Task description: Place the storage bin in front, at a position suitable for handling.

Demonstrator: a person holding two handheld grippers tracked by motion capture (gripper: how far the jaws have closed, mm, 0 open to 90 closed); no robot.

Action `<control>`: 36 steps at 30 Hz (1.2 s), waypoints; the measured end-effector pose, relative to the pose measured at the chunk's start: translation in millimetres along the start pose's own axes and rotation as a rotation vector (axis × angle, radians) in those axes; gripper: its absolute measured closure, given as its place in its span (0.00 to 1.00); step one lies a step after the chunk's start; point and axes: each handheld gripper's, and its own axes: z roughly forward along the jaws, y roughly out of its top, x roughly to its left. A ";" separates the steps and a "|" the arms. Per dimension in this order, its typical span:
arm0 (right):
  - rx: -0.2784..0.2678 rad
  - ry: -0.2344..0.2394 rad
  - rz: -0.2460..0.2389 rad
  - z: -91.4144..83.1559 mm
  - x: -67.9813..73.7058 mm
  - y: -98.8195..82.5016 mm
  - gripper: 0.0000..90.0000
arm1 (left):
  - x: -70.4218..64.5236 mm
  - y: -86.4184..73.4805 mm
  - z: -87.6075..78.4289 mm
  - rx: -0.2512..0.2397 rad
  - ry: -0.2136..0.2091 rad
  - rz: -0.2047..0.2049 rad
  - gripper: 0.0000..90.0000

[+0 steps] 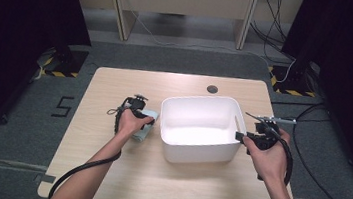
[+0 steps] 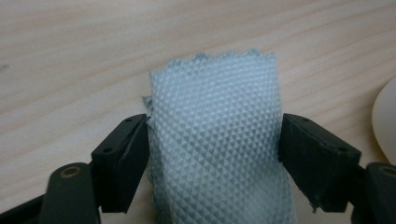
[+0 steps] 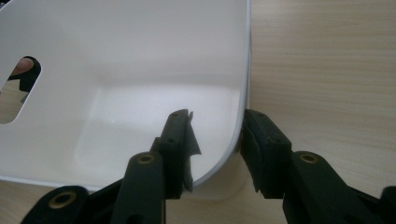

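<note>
A white plastic bin [image 1: 198, 152] stands at the middle of the wooden table [image 1: 155, 177]. Just left of it a folded pale blue waffle-textured cloth [image 1: 142, 135] lies flat on the wood. My left gripper [image 1: 140, 125] is over the cloth. In the left gripper view the cloth [image 2: 215, 116] lies between the widely spread jaws of the left gripper [image 2: 215, 135], unpinched. My right gripper [image 1: 241, 136] is at the bin's right wall. It [image 3: 217, 123] straddles the rim of the bin [image 3: 140, 56], one jaw inside and one outside, with a strip of the bin's inside showing between them.
A round cable hole [image 1: 212, 89] sits near the table's far edge. The bin's far wall has a handle slot [image 3: 18, 88]. Black cables trail from both grippers off the near edge. Bare wood lies in front of the bin and at the left.
</note>
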 end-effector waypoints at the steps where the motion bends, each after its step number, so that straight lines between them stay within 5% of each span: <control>1: -0.003 -0.002 -0.003 -0.4 0.4 0.2 0.69 | -1.1 0.2 -1.4 -0.008 0.004 0.004 0.28; 4: -0.003 -0.001 0.000 -0.4 0.0 0.8 0.69 | -2.5 -1.5 4.4 0.032 -0.004 0.016 0.28; 9: 0.002 -0.002 -0.003 0.3 0.7 -0.2 0.68 | -6.5 -1.8 8.3 0.031 0.016 0.056 0.30; 11: 0.003 -0.006 -0.006 1.1 1.1 -0.1 0.68 | -9.5 -2.0 6.3 0.024 -0.002 0.082 0.45; 12: 0.003 -0.006 -0.006 1.1 1.1 -0.1 0.68 | -10.8 -2.6 5.3 0.013 -0.013 0.091 0.45; 13: 0.003 -0.012 -0.012 1.6 1.7 -0.4 0.68 | -11.2 -4.5 3.9 -0.008 -0.031 0.102 0.72; 14: 0.006 -0.017 -0.017 1.4 2.2 -0.9 0.68 | -10.7 -5.1 3.8 -0.015 -0.042 0.103 0.79; 19: -0.019 -0.029 -0.023 -3.7 5.3 -5.7 0.72 | -8.7 -7.9 0.6 -0.007 -0.061 0.102 0.89; 21: -0.035 -0.039 -0.005 -5.0 6.7 -8.8 0.74 | -6.7 -15.9 -17.0 -0.049 -0.101 0.098 0.90; 24: -0.049 -0.083 0.007 -4.9 12.6 -10.8 0.76 | -10.8 -33.3 -58.2 -0.175 -0.136 0.097 0.90; 28: -0.051 -0.115 -0.003 -3.4 20.2 -11.0 0.76 | -35.8 -83.9 -121.9 -0.310 -0.194 0.170 0.90; 29: -0.053 -0.110 0.001 -2.8 20.9 -11.1 0.75 | -35.8 -83.9 -121.9 -0.310 -0.194 0.170 0.90; 30: -0.054 -0.108 0.004 -2.5 21.4 -11.3 0.75 | -50.1 -113.1 -145.8 -0.378 -0.221 0.183 0.90; 33: -0.060 -0.112 0.002 -1.6 22.8 -12.3 0.75 | -71.3 -144.5 -164.7 -0.442 -0.270 0.191 0.90; 36: -0.055 -0.116 0.008 -1.9 25.5 -13.1 0.75 | -84.2 -152.4 -162.9 -0.438 -0.288 0.221 0.90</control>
